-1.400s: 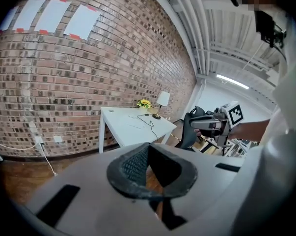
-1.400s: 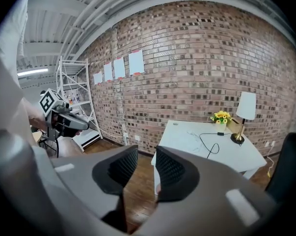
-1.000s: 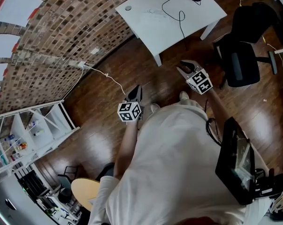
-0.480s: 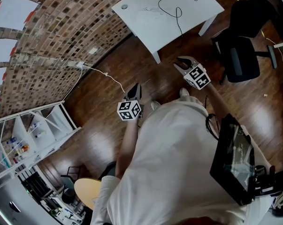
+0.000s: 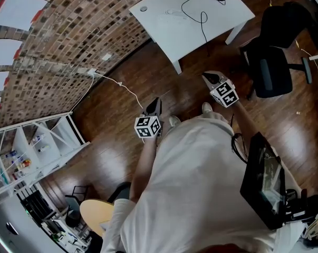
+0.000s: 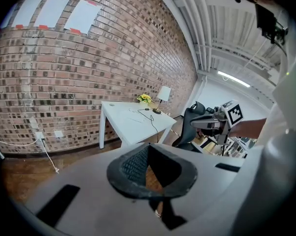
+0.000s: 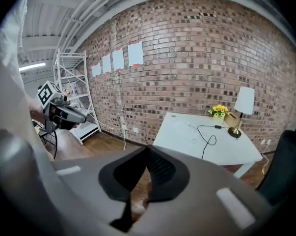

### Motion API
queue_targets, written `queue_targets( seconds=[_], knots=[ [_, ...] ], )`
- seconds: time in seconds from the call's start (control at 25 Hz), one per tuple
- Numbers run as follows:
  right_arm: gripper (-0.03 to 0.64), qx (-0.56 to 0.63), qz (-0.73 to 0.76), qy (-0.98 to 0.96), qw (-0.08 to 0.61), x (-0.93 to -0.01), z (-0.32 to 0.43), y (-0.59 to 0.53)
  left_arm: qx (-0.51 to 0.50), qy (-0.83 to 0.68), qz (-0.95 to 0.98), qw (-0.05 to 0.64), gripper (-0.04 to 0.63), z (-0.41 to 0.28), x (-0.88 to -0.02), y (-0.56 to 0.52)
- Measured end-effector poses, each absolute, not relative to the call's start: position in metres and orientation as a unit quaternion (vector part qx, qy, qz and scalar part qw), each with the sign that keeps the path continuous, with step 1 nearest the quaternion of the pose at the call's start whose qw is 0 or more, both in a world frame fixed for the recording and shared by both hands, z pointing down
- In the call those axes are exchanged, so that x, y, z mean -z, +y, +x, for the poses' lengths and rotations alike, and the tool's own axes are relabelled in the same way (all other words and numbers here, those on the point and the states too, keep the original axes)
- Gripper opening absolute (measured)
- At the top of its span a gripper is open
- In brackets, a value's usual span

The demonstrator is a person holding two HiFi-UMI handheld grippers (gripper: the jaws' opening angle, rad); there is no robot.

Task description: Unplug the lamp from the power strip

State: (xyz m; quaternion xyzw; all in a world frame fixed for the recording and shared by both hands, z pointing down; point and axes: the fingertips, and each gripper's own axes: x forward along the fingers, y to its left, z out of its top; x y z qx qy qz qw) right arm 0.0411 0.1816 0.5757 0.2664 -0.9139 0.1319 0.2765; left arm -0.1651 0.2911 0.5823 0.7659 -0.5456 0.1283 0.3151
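Both the left gripper [image 5: 155,103] and the right gripper [image 5: 209,78] are closed and empty; the right jaws have just closed on nothing. The lamp [image 7: 244,101] stands on the white worktop [image 5: 164,21], well apart. Its cord [image 5: 204,25] is probably limp: grip the rigid plug instead.

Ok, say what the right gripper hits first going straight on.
Probably the floor, short of the table: the right gripper, jaws just closed on nothing, tilts down at bare boards. Depth is unclear.
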Motion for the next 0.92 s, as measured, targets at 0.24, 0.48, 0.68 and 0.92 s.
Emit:
queue_targets(
  seconds=[0.24, 0.48, 0.68, 0.92],
  knots=[
    [-0.008, -0.134, 0.277, -0.909, 0.282, -0.579, 0.050, 0.183, -0.132, -0.540, 0.769, 0.316, 0.003, -0.158, -0.583, 0.291],
    [-0.008, -0.136, 0.283, -0.907, 0.282, -0.584, 0.058, 0.184, -0.137, -0.536, 0.772, 0.312, 0.003, -0.151, -0.584, 0.288],
    [-0.008, -0.136, 0.284, -0.905, 0.286, -0.588, 0.064, 0.184, -0.139, -0.532, 0.774, 0.314, 0.003, -0.145, -0.584, 0.286],
    [-0.008, -0.141, 0.287, -0.903, 0.286, -0.591, 0.070, 0.186, -0.141, -0.529, 0.775, 0.315, 0.003, -0.139, -0.589, 0.287]
  ],
)
